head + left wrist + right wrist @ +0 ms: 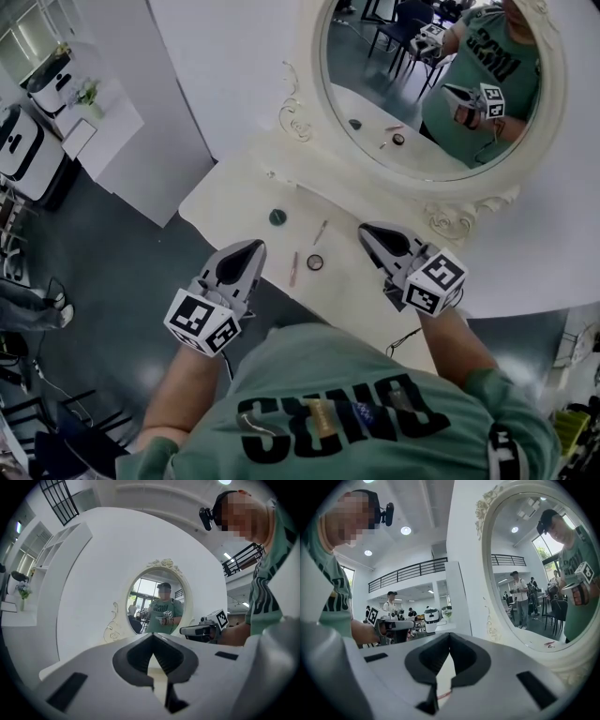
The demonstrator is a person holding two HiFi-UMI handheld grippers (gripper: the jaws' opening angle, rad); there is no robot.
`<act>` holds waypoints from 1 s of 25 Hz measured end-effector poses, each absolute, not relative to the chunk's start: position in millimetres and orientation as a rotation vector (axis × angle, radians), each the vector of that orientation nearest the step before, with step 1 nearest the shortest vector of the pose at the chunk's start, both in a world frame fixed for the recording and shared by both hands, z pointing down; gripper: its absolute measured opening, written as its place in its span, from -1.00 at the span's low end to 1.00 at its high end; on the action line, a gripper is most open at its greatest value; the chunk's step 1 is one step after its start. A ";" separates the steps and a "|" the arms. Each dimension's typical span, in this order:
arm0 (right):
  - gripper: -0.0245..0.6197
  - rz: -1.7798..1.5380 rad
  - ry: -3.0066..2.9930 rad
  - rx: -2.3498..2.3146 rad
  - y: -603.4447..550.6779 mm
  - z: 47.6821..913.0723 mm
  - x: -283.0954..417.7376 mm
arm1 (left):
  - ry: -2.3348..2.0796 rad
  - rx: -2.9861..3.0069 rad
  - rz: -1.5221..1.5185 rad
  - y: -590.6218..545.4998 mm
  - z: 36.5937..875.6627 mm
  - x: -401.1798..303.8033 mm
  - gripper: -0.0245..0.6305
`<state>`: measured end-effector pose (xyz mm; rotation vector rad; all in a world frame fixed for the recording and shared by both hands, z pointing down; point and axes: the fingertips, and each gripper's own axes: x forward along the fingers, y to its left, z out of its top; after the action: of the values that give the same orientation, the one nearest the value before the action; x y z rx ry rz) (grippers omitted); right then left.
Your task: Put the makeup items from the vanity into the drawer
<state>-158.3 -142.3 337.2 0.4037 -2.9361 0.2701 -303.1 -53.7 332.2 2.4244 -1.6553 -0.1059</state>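
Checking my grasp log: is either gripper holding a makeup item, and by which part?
Nothing is held: the left gripper and right gripper are both shut, with nothing between their jaws.

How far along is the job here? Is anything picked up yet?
Nothing looks done: four items lie on the vanity, a round compact, a thin stick, a small pot and a pencil. Nothing is in hand: the left gripper and right gripper are shut and empty above the top. No open drawer shows, so everything is left.
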 end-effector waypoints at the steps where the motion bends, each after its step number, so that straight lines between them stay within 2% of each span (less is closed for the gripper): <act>1: -0.89 0.276 -2.934 0.402 -141.9 338.4 -158.4 | -1.653 2.425 -0.102 -53.6 332.5 -302.3 -0.90; 25: -0.90 0.248 -2.903 0.411 -140.5 347.0 -150.9 | -1.616 2.449 -0.079 -57.3 338.8 -289.0 -0.90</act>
<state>-150.9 -140.5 347.0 0.4112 -2.9030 0.2479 -289.0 -57.3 338.8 2.4488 -1.6159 -0.0786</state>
